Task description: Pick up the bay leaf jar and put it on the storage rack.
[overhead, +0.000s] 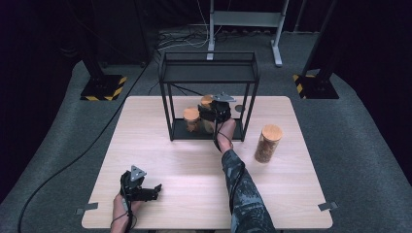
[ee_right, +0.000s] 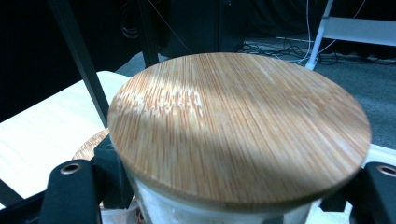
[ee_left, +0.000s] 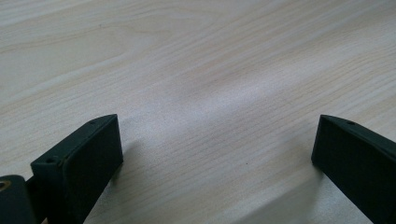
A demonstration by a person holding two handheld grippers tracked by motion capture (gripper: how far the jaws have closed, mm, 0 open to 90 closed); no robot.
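two jars (overhead: 192, 119) crowd rack (overhead: 209, 68); right claw (ee_right: 224, 196) grips one; left claw (ee_left: 215, 154) agape, empty.

site: lab/recording studio | signs: black curtains around | hazard-striped stand bases (overhead: 103, 88) | loose cables (overhead: 184, 41) on grey carpet (overhead: 359, 136) | lone wooden table (overhead: 160, 160) under fixed lighting

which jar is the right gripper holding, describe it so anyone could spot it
Find the black wire rack at the table's far edge. On its bottom shelf stand bamboo-lidded jars; the held jar is the one clamped in the right gripper, unlike the free jar beside it.
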